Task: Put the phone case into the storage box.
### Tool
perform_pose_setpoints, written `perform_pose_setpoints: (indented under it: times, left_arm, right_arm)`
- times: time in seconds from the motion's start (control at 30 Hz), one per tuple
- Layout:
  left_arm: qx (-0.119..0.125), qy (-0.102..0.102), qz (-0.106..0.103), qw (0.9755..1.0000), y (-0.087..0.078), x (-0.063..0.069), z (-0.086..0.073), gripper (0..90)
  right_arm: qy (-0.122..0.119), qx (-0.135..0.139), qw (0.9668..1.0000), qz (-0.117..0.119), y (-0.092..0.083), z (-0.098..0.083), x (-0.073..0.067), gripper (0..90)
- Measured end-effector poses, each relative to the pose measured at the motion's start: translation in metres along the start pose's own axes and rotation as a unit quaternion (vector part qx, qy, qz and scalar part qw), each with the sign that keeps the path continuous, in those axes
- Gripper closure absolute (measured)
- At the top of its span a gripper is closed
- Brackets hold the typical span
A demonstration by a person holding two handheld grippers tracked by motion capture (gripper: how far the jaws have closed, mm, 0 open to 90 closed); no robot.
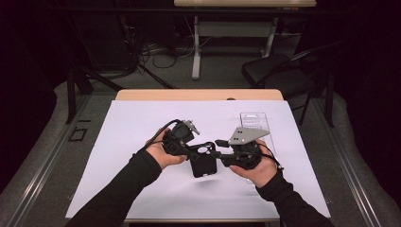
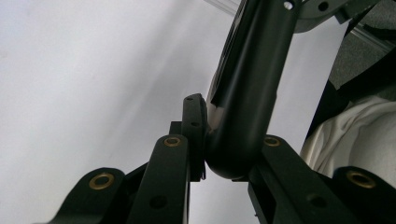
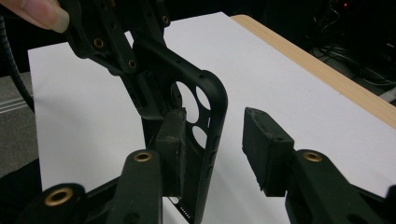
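Phone case point(image 1: 203, 163): a black case with round camera cut-outs is held upright above the white sheet point(image 1: 142, 142), between the two grippers, near the middle of the table point(image 1: 198, 94).
Left gripper point(image 1: 191, 152): its jaws are clamped on one edge of the case; in the left gripper view the rounded black rim point(image 2: 243, 116) is seen pinched between the two pads.
Right gripper point(image 1: 220, 144): its jaws stand apart around the opposite edge of the case; in the right gripper view one pad point(image 3: 170, 140) is seen lying close against the case's inner side, while the other pad point(image 3: 266, 149) is kept clear of the rim by a visible gap. No firm grip is shown.
Left hand point(image 1: 163, 153): it is wrapped round the left gripper's body, a fingertip point(image 3: 39, 14) being visible in the right gripper view.
Right hand point(image 1: 257, 170): it is placed under the right gripper, whose grey plate point(image 1: 243, 135) faces up.
Clear plastic tray point(image 1: 255, 123): it is laid on the sheet beyond the right gripper.
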State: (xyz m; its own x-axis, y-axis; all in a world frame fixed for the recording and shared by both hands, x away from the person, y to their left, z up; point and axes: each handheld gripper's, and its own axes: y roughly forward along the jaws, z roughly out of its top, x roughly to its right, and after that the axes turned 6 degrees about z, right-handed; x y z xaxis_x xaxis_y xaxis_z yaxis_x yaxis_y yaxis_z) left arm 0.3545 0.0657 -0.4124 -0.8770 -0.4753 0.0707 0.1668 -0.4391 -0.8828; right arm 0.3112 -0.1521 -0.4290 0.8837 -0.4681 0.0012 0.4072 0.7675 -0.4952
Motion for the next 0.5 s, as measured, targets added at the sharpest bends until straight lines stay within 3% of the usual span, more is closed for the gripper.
perform_pose_setpoints:
  times: [0.17,0.33,0.5]
  left_arm:
    - [-0.001,0.0,-0.002,1.0,0.0017,0.0019,0.0008,81.4]
    - [-0.002,0.005,-0.002,1.0,0.0015,0.0038,0.0019,81.4]
    - [-0.004,0.008,-0.003,1.0,0.0012,0.0049,0.0025,81.4]
  right_arm:
    - [0.004,0.003,1.0,0.006,-0.0007,-0.0005,0.0013,62.0]
    - [0.0,0.0,1.0,-0.003,-0.0017,-0.0016,0.0014,63.6]
    - [0.013,0.002,0.9999,0.008,-0.0023,-0.0037,0.0047,70.0]
